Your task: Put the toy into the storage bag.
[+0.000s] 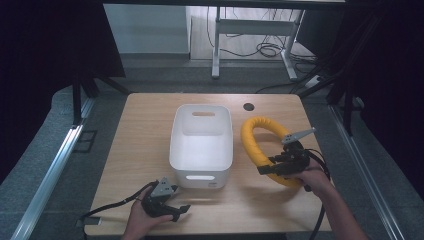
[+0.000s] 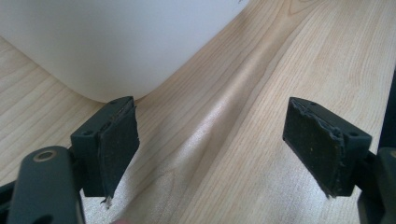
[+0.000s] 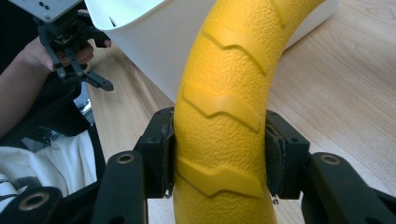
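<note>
Sitting mid-table [image 1: 140, 130]: white plastic bin [image 1: 202, 150], empty. Yellow ribbed ring [image 1: 256, 145] lies right of it on the wood, right gripper [image 1: 278, 167] clamped across its near arc. Left gripper [image 1: 175, 207] near the bin's front corner, jaws wide, holding nothing.

A storage bin [image 1: 202, 145] is sitting at the centre of the table [image 1: 135, 140], with a curved ribbed ring [image 1: 257, 137] lying just beside it on the right. The right gripper [image 1: 272, 167] is clamping the ring's near arc, while the left gripper [image 1: 172, 207] is resting, jaws apart, on the table before the bin's near left corner.
</note>
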Motion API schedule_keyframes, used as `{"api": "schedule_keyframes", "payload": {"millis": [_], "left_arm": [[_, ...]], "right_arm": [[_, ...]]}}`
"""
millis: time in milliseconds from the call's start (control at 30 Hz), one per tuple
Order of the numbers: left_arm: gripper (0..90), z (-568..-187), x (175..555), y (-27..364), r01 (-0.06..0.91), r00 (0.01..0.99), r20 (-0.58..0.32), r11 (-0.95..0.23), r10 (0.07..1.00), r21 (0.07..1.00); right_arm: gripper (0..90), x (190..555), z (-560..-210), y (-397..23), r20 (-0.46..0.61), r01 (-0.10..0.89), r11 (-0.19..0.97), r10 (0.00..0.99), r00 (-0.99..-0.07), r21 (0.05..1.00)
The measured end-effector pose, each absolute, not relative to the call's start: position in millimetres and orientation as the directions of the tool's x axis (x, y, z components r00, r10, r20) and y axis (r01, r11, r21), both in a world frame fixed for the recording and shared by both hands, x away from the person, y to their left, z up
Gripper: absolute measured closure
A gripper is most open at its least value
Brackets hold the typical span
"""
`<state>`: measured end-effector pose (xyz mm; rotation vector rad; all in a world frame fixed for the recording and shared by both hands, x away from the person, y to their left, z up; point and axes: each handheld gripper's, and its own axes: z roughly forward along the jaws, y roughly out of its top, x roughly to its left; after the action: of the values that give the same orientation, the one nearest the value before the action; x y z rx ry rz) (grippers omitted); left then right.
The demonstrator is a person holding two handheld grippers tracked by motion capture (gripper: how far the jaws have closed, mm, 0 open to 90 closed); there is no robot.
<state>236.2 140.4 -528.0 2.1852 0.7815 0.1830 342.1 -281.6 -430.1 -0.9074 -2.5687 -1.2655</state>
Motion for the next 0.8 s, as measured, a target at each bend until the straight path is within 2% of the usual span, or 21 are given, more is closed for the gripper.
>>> {"api": "schedule_keyframes", "payload": {"millis": [800], "left_arm": [[18.5, -529, 236, 140, 0.474, 0.801, -0.118, -0.501, 0.587, 0.724]], "right_arm": [[51.0, 345, -417, -292, 0.351, 0.556, 0.404, 0.477, -0.806, 0.726]]}}
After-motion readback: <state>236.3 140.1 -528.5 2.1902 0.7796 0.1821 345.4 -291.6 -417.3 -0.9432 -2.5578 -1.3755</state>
